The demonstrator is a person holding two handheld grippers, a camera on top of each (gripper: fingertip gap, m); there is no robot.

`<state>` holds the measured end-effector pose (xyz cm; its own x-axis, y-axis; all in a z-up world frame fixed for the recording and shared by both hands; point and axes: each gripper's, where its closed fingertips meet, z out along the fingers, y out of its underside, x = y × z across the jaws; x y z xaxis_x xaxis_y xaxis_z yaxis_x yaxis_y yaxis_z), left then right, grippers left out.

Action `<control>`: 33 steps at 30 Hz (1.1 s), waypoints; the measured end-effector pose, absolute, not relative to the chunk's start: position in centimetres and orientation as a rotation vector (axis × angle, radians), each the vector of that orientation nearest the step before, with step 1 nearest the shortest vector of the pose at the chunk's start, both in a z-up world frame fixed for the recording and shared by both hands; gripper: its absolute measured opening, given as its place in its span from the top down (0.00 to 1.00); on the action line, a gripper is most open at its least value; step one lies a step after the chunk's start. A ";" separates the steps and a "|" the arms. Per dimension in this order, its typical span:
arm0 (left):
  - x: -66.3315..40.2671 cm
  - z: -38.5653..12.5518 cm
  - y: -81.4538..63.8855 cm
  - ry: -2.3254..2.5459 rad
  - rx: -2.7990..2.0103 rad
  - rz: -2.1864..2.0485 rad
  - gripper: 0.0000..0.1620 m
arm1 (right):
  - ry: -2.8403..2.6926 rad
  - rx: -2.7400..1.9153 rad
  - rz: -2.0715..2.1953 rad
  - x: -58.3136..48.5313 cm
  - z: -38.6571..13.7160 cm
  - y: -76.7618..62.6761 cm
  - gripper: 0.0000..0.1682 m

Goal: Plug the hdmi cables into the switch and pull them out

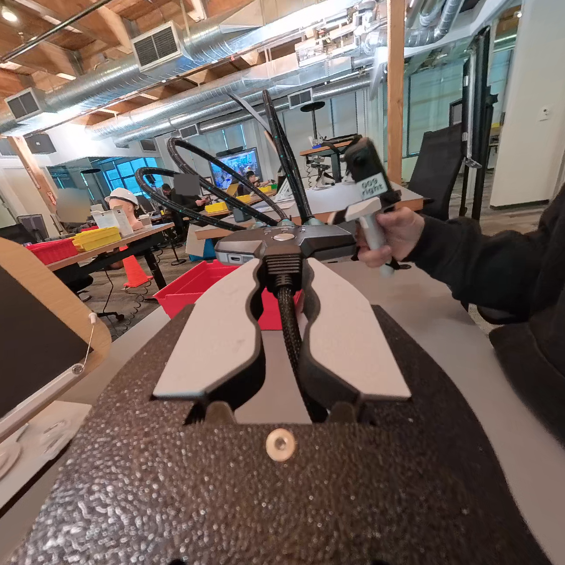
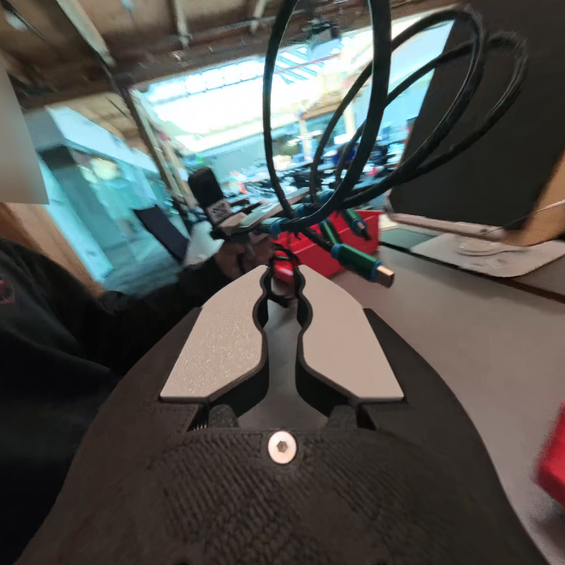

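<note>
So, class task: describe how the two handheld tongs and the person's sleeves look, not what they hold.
Both tongs, left and right, have pale grey wavy-edged fingers on textured black bodies with a silver screw. The right one has a pale grey handle and a white label. The sleeves are black.

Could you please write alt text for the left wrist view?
The left gripper clamps the ribbed plug of a braided cable joined to an HDMI switch held in the air; more braided cables loop up behind it.

Place: open-plan workshop or lab.
Ceiling: bare wood beams, silver ducts (image 1: pixel 214 61).
Benches: long tables with yellow bins (image 1: pixel 97 237), red bins (image 1: pixel 53 250).
Floor: orange cone (image 1: pixel 134 270).
Wall: big screen (image 1: pixel 237 166).
</note>
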<state>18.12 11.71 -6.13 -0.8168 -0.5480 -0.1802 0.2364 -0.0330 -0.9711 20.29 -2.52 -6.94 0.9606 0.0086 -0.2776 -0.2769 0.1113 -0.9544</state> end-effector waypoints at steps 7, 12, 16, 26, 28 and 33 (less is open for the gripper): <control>18.1 -6.4 10.6 1.795 -0.233 -1.878 0.87 | -0.086 -1.685 -0.331 18.7 -5.4 -1.2 0.85; 17.6 -6.6 10.2 1.844 -0.185 -1.883 0.87 | -0.323 -1.946 -0.508 19.4 -7.9 -1.0 0.80; 17.5 -7.2 10.1 1.904 -0.166 -1.830 0.87 | -0.420 -2.043 -0.459 18.7 -9.1 -0.2 0.81; 18.2 -8.0 9.3 1.981 -0.129 -1.723 0.87 | -0.415 -2.109 -0.567 20.5 -10.7 0.6 0.88; 18.3 -8.2 9.2 1.997 -0.123 -1.714 0.87 | -0.415 -2.128 -0.538 20.6 -11.3 0.6 0.88; 18.2 -8.5 8.9 2.026 -0.106 -1.709 0.87 | -0.464 -2.162 -0.450 20.2 -12.4 0.5 0.85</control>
<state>18.20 8.89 -8.49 -0.8799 -0.3598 -0.3104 0.2454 0.2153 -0.9452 20.16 0.47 -12.44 0.8658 0.1676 0.4714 0.4764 -0.5640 -0.6745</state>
